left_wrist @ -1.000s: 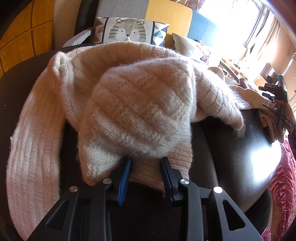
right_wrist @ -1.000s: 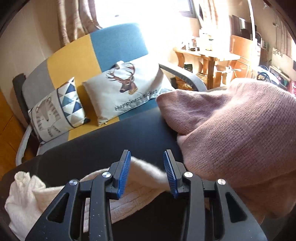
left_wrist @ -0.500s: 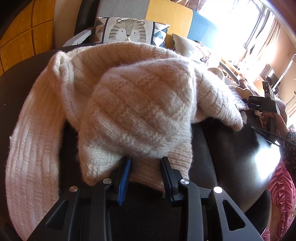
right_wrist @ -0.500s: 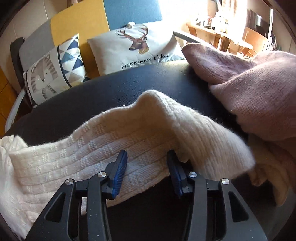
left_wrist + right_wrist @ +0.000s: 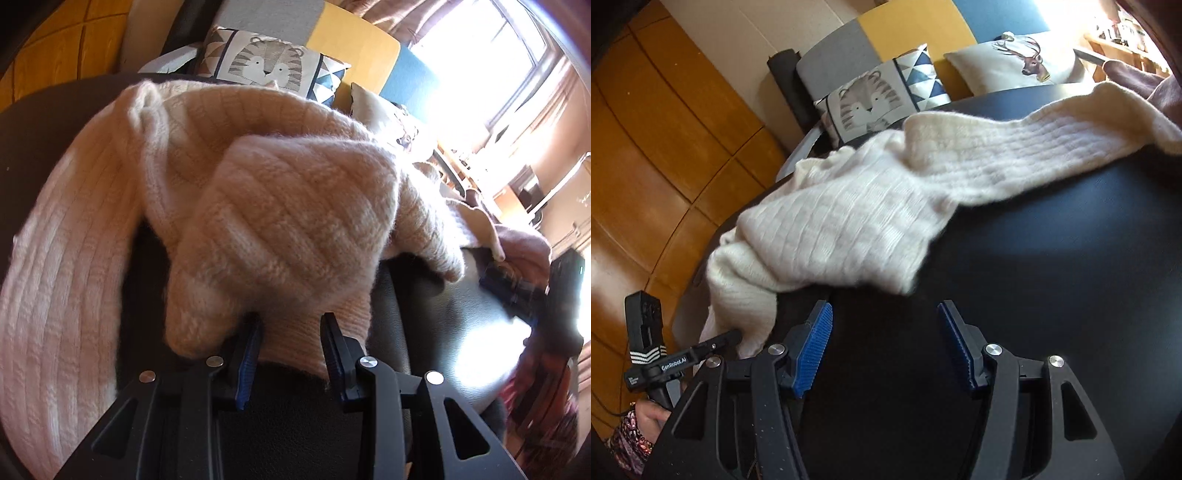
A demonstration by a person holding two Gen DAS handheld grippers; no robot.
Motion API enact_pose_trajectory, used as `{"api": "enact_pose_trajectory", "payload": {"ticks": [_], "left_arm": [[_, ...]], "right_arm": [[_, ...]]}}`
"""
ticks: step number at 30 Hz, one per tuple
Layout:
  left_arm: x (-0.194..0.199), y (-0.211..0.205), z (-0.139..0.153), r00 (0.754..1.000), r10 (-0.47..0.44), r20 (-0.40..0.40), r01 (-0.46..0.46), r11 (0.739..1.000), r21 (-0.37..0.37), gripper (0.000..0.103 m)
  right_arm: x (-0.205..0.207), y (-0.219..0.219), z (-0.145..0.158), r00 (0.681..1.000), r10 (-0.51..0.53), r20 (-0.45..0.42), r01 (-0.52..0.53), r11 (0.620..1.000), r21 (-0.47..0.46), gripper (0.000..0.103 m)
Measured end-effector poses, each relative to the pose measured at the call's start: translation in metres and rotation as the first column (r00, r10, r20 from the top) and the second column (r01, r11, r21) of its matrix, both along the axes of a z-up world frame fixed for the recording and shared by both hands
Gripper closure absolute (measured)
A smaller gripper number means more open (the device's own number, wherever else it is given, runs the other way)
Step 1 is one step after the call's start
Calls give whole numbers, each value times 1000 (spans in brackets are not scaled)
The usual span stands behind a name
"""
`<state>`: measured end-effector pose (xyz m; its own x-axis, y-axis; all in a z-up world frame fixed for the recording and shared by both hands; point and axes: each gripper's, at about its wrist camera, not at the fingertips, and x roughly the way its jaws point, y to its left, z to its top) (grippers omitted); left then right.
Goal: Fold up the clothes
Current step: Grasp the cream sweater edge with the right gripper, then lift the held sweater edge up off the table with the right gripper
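A cream knit sweater (image 5: pixel 280 221) lies heaped on the black table (image 5: pixel 424 317). My left gripper (image 5: pixel 291 339) grips its ribbed hem at the near edge, with fabric bunched between the blue pads. In the right wrist view the sweater (image 5: pixel 857 214) spreads across the table (image 5: pixel 1052 277), one sleeve stretched toward the far right. My right gripper (image 5: pixel 884 343) is open over bare table just short of the sweater's edge, with nothing between its fingers. The left gripper (image 5: pixel 716 341) shows at the lower left, its tip in the fabric. The right gripper (image 5: pixel 517 291) appears blurred at the right.
A pink sweater (image 5: pixel 1160 88) lies at the table's far right, also seen as the pink sweater (image 5: pixel 524 247). Behind the table stands a sofa with a tiger cushion (image 5: pixel 871 103) and a deer cushion (image 5: pixel 1015 62). A wooden panel wall (image 5: pixel 646 147) is at the left.
My right gripper let go of the cream sleeve, opened wider and swung left and back; the sleeve now lies stretched on the table. The left gripper stayed on the hem.
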<state>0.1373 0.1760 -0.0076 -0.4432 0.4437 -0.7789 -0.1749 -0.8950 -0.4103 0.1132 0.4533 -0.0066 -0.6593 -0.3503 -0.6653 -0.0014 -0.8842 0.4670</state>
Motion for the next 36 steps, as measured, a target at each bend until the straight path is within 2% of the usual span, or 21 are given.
{"api": "enact_pose_trajectory", "payload": {"ticks": [4,10,16,19,22,23,27,29,30,31,33,35,36], "left_arm": [[10,-12,1,1000,17,20,-18,997,71,70],[9,1,3,995,21,94,-37,984,175,70],[-15,6,-1,990,66,123,-90,974,206,70],[-32,2,-4,981,104,164,-143,958,249,70],[-42,-4,-9,967,146,210,-206,932,300,70],[-45,6,-17,962,159,221,-224,923,312,70],[-51,13,-18,963,173,206,-230,927,298,70],[-55,19,-18,965,177,192,-227,933,280,70],[-57,23,-17,968,174,180,-215,946,245,71],[-59,27,-15,972,169,166,-201,958,206,77],[-62,35,-12,975,173,142,-190,975,113,89],[-63,43,-8,982,151,110,-158,986,54,92],[-62,44,-7,984,142,108,-149,988,52,93]], "right_arm": [[-3,-18,-12,1000,-20,7,19,999,46,40],[-29,-23,-10,999,-44,-15,45,995,92,40],[-47,-30,-7,997,-48,-57,54,993,108,37],[-49,-32,-8,996,-14,-88,22,995,92,36],[-48,-28,-8,994,5,-112,-1,1000,31,36],[-47,-26,-8,993,11,-121,-10,1000,11,36],[-50,-28,-9,994,22,-107,-23,1000,-5,36],[-51,-32,-6,994,31,-108,-29,999,18,42],[-52,-34,-4,993,35,-109,-32,999,30,62],[-53,-35,-2,994,34,-107,-31,999,31,78],[-54,-31,1,995,17,-96,-16,1000,2,87],[-54,-26,5,996,-2,-90,-1,999,-36,88],[-53,-21,9,995,-14,-98,7,997,-73,89]]}}
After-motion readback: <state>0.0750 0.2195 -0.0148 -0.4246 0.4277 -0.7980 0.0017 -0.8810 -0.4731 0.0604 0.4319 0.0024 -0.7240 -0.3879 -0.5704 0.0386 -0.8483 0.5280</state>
